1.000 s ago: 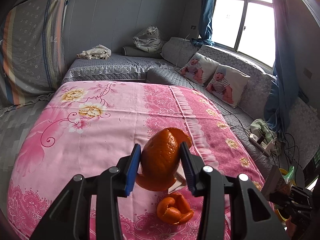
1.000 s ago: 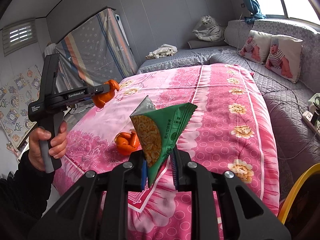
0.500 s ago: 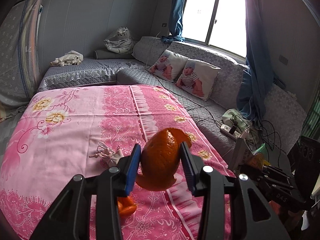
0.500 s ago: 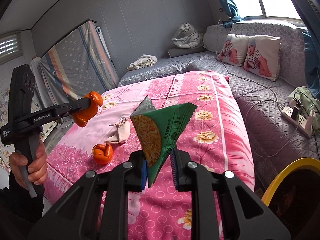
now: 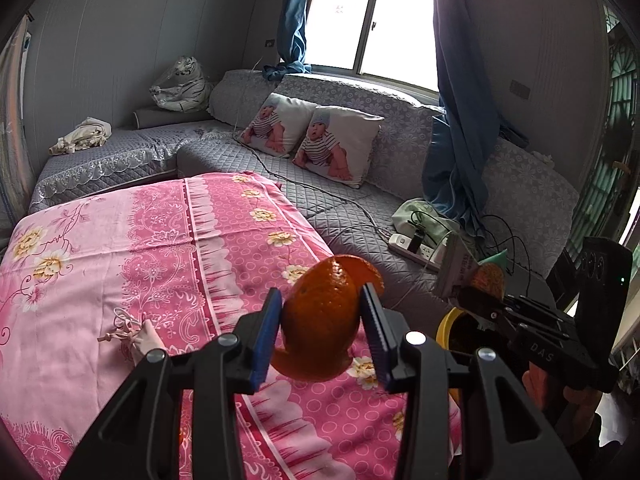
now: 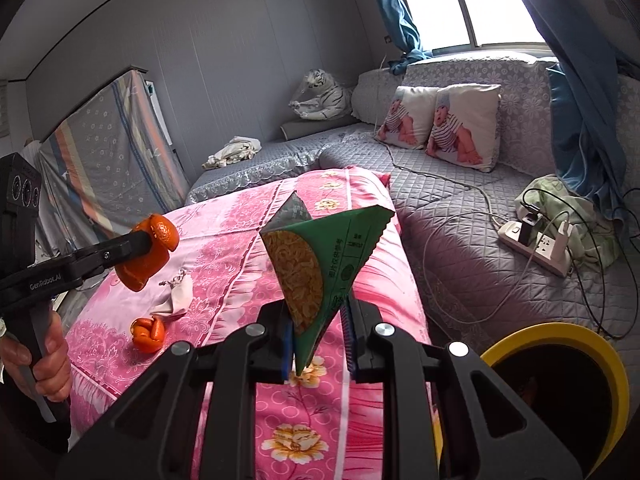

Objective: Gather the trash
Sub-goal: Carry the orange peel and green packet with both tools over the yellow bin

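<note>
My left gripper (image 5: 322, 334) is shut on an orange peel (image 5: 326, 320) and holds it in the air over the pink table's right edge; it also shows in the right wrist view (image 6: 150, 254). My right gripper (image 6: 318, 336) is shut on a green snack wrapper (image 6: 320, 264), held above the table corner. A yellow-rimmed bin (image 6: 560, 380) stands at the lower right, just right of that gripper; in the left wrist view its rim (image 5: 446, 324) shows under the right gripper (image 5: 476, 284). A second orange peel (image 6: 148, 332) lies on the table.
A pink flowered cloth (image 5: 120, 256) covers the table. A small beige pouch (image 5: 136, 338) lies on it, also seen in the right wrist view (image 6: 178, 294). A grey quilted sofa (image 5: 352, 208) with two baby-print pillows runs behind; a power strip (image 6: 536, 248) with cables lies on it.
Both grippers have swung to the right, away from the table's middle towards the sofa side. The yellow bin has come further into view. Both holds are unchanged.
</note>
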